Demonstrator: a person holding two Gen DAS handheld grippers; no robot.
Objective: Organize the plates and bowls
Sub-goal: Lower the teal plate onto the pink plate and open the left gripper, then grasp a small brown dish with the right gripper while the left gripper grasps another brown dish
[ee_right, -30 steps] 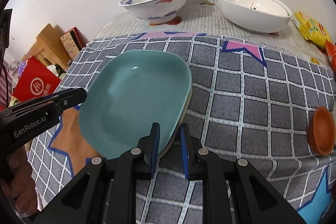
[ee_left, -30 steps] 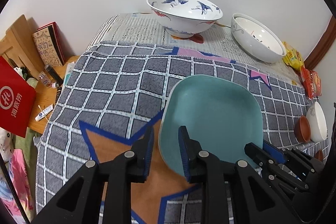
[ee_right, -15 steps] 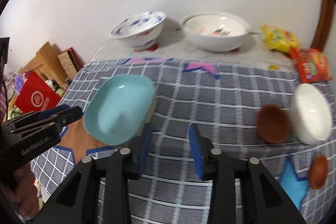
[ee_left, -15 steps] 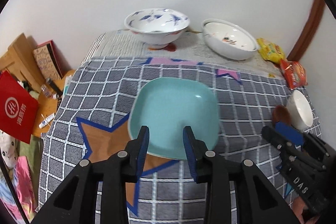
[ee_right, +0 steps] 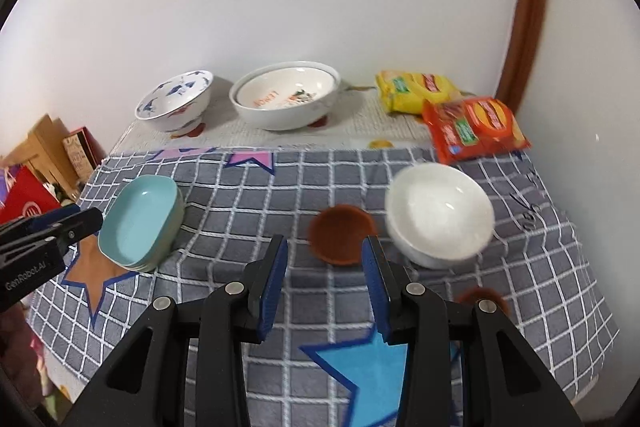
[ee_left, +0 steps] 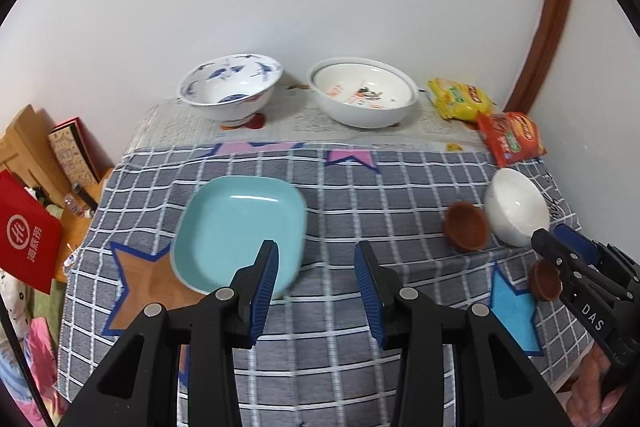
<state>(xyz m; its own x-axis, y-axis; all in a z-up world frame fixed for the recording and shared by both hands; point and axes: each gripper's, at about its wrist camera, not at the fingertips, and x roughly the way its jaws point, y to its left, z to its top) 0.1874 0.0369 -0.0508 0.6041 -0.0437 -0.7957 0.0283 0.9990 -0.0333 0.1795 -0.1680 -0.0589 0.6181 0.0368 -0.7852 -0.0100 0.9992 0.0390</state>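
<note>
A teal square plate (ee_left: pixel 236 227) lies on the checked cloth at the left, on top of a small stack (ee_right: pixel 140 223). My left gripper (ee_left: pixel 316 279) is open and empty just in front of it. My right gripper (ee_right: pixel 325 275) is open and empty, in front of a brown bowl (ee_right: pixel 342 233). A white bowl (ee_right: pixel 438 213) sits to its right, and a second small brown bowl (ee_left: pixel 546 281) lies near the front edge. A blue-patterned bowl (ee_left: pixel 230 89) and a large white bowl (ee_left: pixel 362 97) stand at the back.
Yellow (ee_right: pixel 416 91) and orange (ee_right: pixel 476 127) snack packets lie at the back right. A wall runs behind the table. A red bag (ee_left: pixel 28 239), books and a wooden board (ee_left: pixel 24 143) stand off the table's left edge.
Both grippers let go of the teal plate, which now rests on the cloth. Both opened and pulled back; the right one swung right towards the brown and white bowls.
</note>
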